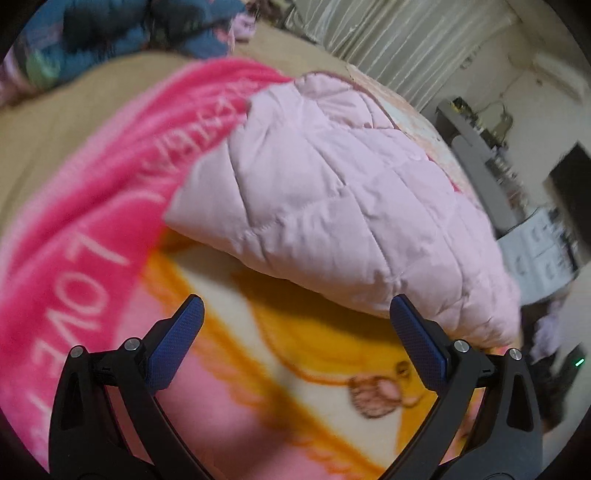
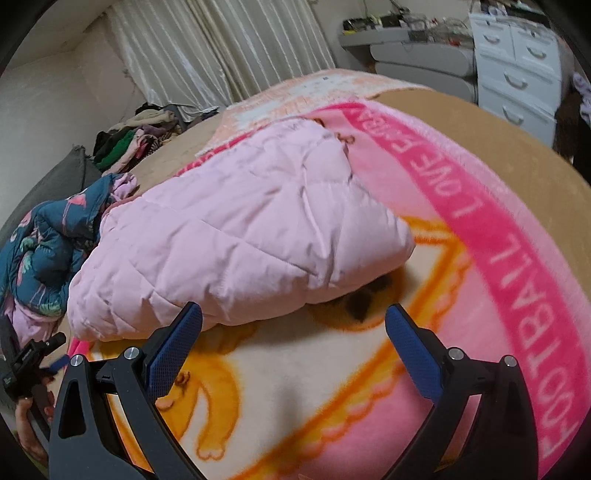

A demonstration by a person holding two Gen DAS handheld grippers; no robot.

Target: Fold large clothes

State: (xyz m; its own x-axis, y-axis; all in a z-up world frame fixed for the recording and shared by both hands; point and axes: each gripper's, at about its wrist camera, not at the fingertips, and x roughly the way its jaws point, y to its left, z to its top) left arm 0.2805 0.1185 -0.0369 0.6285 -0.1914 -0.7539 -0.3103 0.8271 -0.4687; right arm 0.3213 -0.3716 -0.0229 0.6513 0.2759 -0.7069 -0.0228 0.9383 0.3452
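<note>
A pale pink quilted jacket (image 1: 325, 192) lies folded into a thick bundle on a pink and orange printed blanket (image 1: 266, 354). My left gripper (image 1: 295, 314) is open just short of the bundle's near edge, nothing between its blue pads. In the right wrist view the same jacket (image 2: 236, 236) fills the middle, lying on the blanket (image 2: 314, 369). My right gripper (image 2: 293, 321) stands open at the bundle's near edge, holding nothing. At the lower left of that view a hand holds the left gripper (image 2: 26, 365).
A dark blue patterned garment (image 2: 48, 251) lies crumpled left of the jacket, also seen as a blue heap (image 1: 129, 33). A clothes pile (image 2: 136, 144) sits by the curtain (image 2: 207, 51). White drawers (image 2: 517, 62) and a grey desk (image 2: 413, 48) stand beyond the tan bed (image 2: 517, 155).
</note>
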